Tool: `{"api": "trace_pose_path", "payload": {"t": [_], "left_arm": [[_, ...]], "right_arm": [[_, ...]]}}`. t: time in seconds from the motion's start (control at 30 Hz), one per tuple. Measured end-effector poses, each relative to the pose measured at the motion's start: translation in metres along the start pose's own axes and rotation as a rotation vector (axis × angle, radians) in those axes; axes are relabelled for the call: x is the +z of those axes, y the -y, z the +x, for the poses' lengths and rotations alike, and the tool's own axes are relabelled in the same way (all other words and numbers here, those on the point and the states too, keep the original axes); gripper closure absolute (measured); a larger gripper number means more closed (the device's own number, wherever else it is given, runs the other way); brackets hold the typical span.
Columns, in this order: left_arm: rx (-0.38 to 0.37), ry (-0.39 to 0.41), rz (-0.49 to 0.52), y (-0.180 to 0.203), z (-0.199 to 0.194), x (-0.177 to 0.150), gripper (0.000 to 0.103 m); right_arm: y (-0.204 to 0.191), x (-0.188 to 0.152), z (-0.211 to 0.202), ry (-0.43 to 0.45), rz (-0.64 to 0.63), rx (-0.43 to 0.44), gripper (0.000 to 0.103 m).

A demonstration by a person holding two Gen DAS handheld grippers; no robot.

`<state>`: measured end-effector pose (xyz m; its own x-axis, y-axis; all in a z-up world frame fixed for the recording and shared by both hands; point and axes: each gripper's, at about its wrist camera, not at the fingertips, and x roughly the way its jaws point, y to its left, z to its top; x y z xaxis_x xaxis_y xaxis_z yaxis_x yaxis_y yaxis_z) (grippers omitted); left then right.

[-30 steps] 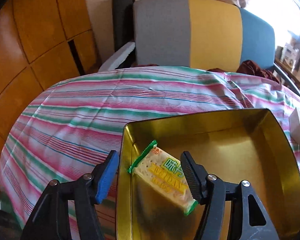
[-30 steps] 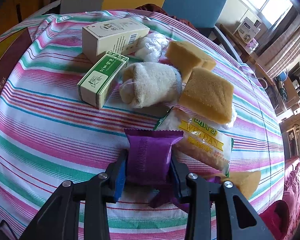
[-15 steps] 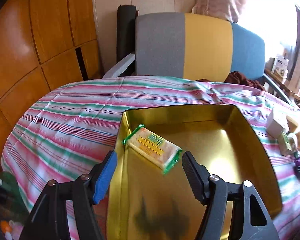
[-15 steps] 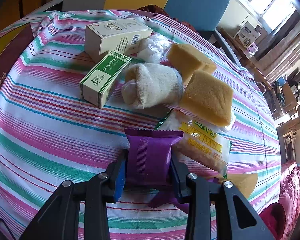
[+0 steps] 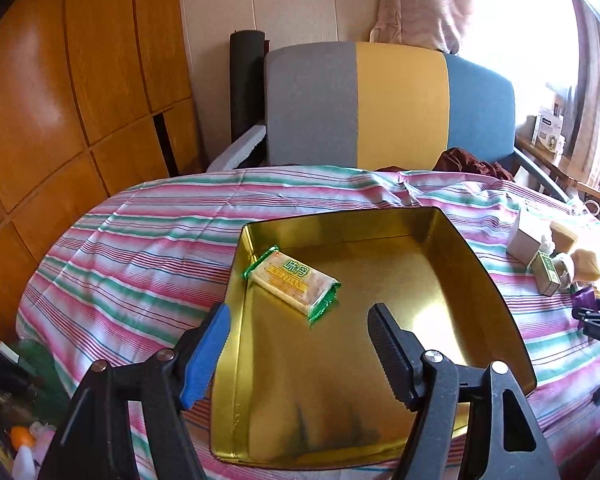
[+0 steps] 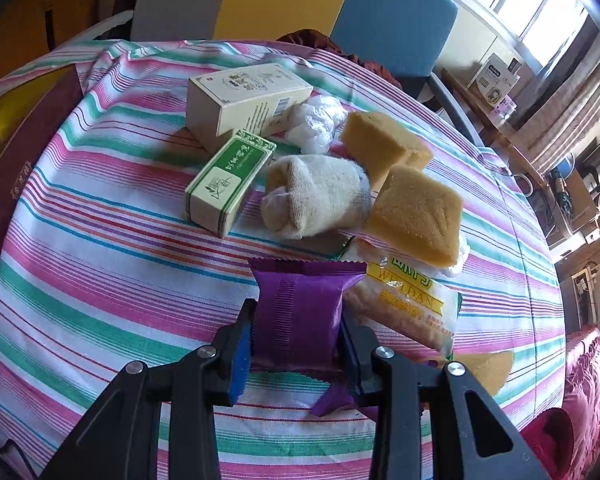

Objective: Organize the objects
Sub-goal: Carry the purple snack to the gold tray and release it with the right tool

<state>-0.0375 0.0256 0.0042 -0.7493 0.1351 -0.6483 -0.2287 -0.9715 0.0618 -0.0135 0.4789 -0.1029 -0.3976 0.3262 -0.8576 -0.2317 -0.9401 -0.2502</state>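
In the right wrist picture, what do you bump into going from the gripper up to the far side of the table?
Purple packet → rolled sock → big white box → blue chair back.

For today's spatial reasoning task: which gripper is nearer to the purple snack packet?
Right. The right gripper has its jaws shut on the purple snack packet; the left gripper hangs open over the gold tin, well away.

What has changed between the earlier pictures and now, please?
The left tool has drawn back and up from the cracker packet lying in the gold tin, its jaws having just been opening with nothing between them. The right tool stays clamped on the purple packet; the pile beyond is unmoved.
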Motion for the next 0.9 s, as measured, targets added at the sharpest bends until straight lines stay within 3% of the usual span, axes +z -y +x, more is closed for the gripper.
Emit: {"api": "trace_pose_path", "payload": {"t": [0.17, 0.27, 0.47, 0.67, 0.9], "left_arm": [[0.003, 0.006, -0.009, -0.006, -0.007, -0.002, 0.03], [0.007, 0.007, -0.013, -0.011, -0.009, -0.005, 0.03], [0.016, 0.002, -0.024, -0.02, -0.01, -0.01, 0.03], [0.023, -0.004, -0.04, -0.031, -0.011, -0.015, 0.03], [0.057, -0.023, -0.124, -0.065, -0.01, -0.025, 0.028]], "right_arm": [[-0.018, 0.009, -0.023, 0.068, 0.036, 0.069, 0.066], [-0.059, 0.002, -0.068, 0.124, 0.024, 0.115, 0.066], [-0.128, 0.02, -0.123, 0.214, -0.045, 0.245, 0.066], [-0.199, 0.039, -0.15, 0.24, -0.129, 0.382, 0.066], [-0.292, 0.059, -0.151, 0.194, -0.227, 0.518, 0.066]]}}
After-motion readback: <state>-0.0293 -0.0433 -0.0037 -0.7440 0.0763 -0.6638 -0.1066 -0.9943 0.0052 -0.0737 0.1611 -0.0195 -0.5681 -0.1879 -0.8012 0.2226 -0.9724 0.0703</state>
